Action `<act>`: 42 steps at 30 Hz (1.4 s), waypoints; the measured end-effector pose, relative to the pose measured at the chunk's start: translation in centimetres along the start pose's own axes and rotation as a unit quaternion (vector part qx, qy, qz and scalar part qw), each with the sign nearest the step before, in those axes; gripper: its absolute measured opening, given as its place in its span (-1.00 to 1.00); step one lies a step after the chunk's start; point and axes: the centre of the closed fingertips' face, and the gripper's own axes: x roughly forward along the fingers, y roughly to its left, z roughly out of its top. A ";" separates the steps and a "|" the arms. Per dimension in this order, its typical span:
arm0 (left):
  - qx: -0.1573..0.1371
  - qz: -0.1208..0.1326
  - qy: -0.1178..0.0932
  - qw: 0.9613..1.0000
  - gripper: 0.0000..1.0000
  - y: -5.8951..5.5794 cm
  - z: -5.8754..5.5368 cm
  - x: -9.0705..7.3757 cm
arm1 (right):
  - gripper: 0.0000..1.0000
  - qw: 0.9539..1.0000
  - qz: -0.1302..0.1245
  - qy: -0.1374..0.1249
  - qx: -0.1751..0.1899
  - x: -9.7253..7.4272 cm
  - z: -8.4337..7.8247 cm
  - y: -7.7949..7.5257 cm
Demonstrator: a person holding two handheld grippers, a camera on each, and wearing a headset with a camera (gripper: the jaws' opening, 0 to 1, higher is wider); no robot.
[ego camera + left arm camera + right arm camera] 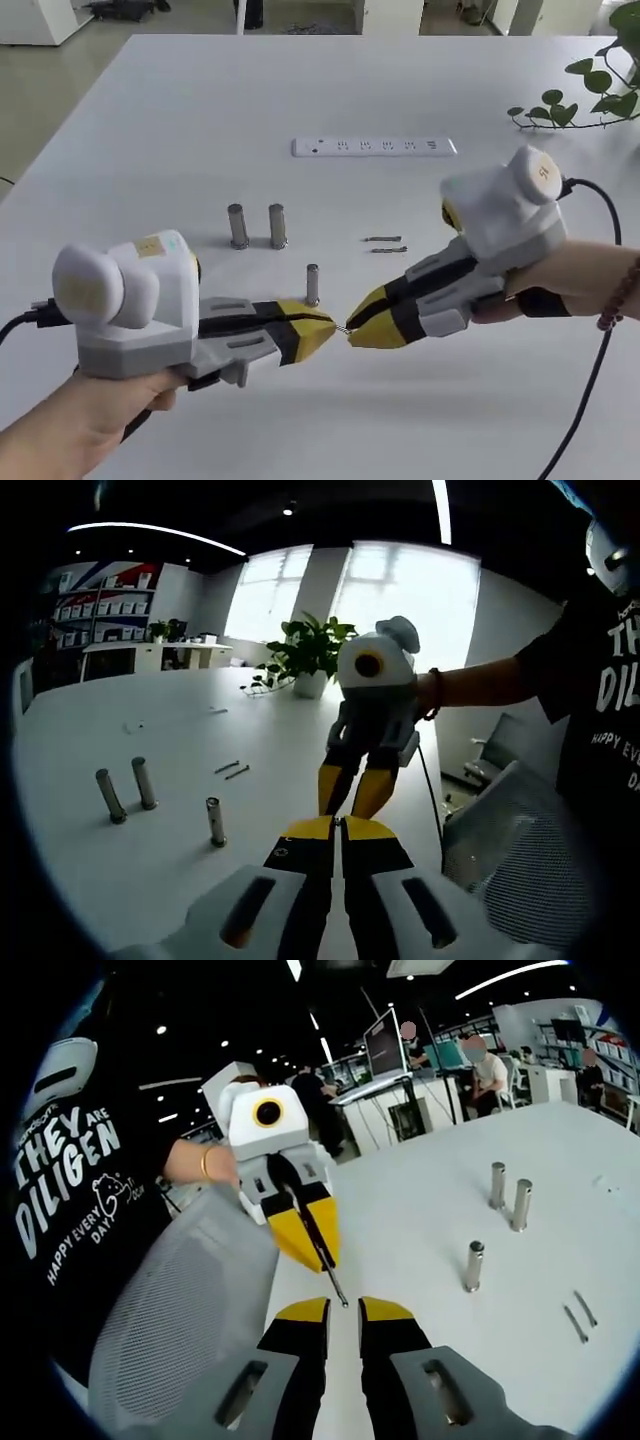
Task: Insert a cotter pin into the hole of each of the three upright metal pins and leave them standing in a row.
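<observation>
While the left gripper (322, 330) sits low at the left of the head view, its fingers (300, 1235) are clenched on a thin cotter pin (330, 1272), held above the tabletop (180, 120). The pin's long axis follows those fingers. It sticks straight out of their yellow tips and points rightward at the right gripper (358, 324). In the right gripper view its free end reaches the mouth of the gap between that gripper's own fingers (385, 1312), which stand parted and grasp nothing. Whether the end touches either one I cannot tell.

Farther back on the tabletop, the left rear metal pin (237, 226) and the right rear metal pin (277, 226) stand upright side by side. The front metal pin (313, 285) stands upright and alone, just behind the left gripper's fingertips. To their right, the far spare cotter pin (382, 239) and the near spare cotter pin (388, 249) lie flat and parallel, long axes running left to right. A white power strip (374, 147) lies beyond them, and a potted plant (310, 652) stands at the tabletop's far right edge.
</observation>
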 end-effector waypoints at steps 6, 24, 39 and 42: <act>0.001 -0.015 0.000 1.000 -1.00 -0.5 0.0 0.0 | -0.94 1.000 0.014 0.004 -0.004 0.3 0.0 0.5; -0.006 -0.019 -0.004 1.000 -1.00 -0.4 -0.8 0.1 | -1.00 0.997 0.008 0.055 -0.062 0.1 -0.3 0.6; 0.021 0.018 0.014 1.000 -0.90 0.8 -1.4 0.5 | -1.00 0.980 -0.044 0.142 -0.132 0.0 -1.3 -1.8; 0.004 0.028 0.011 1.000 -0.90 1.4 -1.4 0.3 | -1.00 0.976 -0.067 0.152 -0.142 -0.4 -1.3 -3.1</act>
